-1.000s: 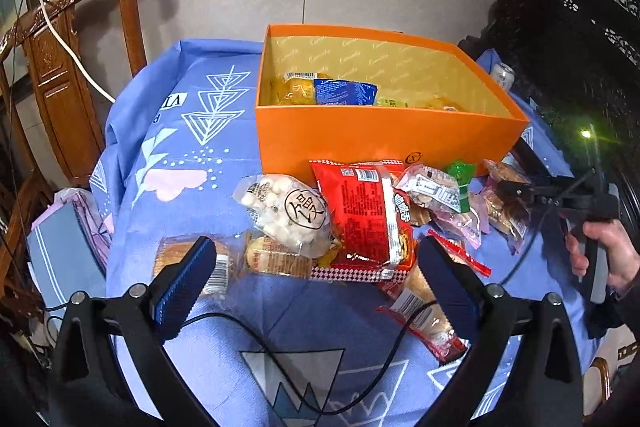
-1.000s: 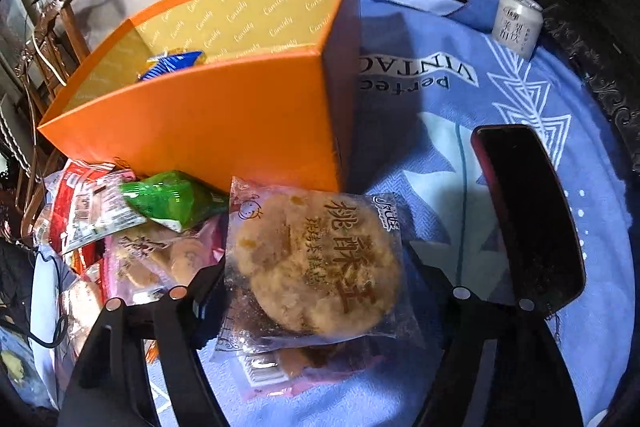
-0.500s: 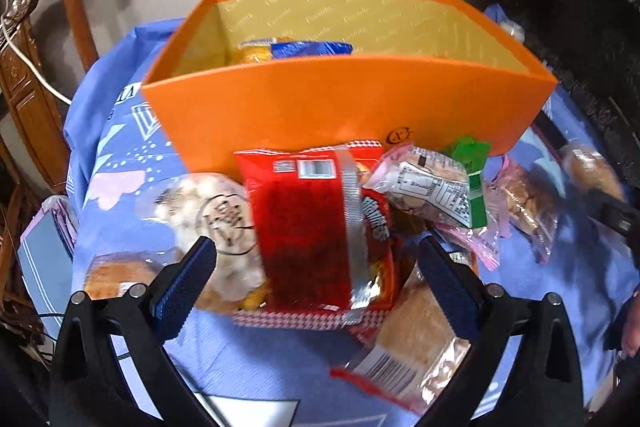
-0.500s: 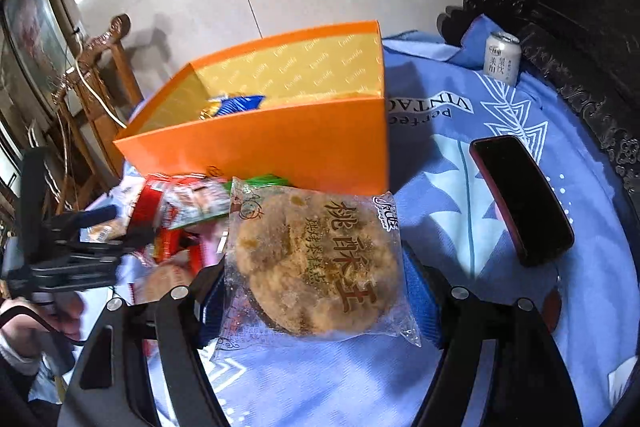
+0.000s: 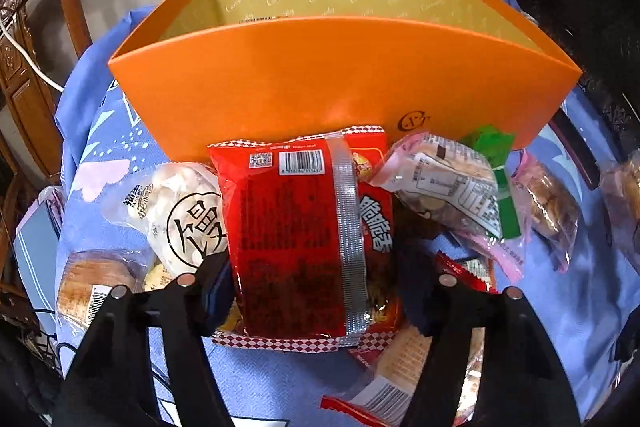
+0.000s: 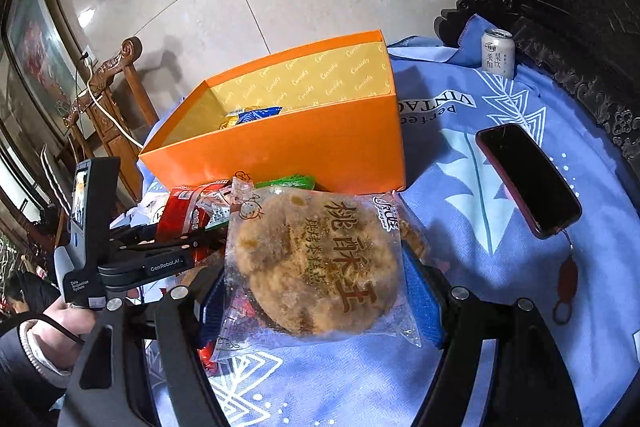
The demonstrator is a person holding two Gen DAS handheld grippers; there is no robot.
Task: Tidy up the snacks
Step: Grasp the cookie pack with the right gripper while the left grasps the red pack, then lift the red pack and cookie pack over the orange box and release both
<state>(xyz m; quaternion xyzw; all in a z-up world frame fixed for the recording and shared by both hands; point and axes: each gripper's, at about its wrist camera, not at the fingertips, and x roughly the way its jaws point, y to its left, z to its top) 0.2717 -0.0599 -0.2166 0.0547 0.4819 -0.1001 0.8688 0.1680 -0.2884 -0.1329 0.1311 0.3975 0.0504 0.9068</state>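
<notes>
- Your left gripper (image 5: 316, 291) is closing on the red snack packet (image 5: 296, 239) at lower centre of its view; the packet sits between the jaws (pad contact is hidden).
- Your right gripper (image 6: 320, 291) pinches the clear-wrapped walnut cookie (image 6: 316, 263), centre frame.
- The orange box (image 6: 304, 151) stands above the cookie, a blue packet (image 6: 256, 115) inside.
- Right of the box lies a phone (image 6: 528, 179) on the blue tablecloth (image 6: 460, 247).

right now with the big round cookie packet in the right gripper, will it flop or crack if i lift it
The cookie packet probably stays flat: one large disc fills the wrapper. Its crumbly surface suggests it cracks if squeezed hard. The glossy film may slip between the right gripper pads.
</notes>
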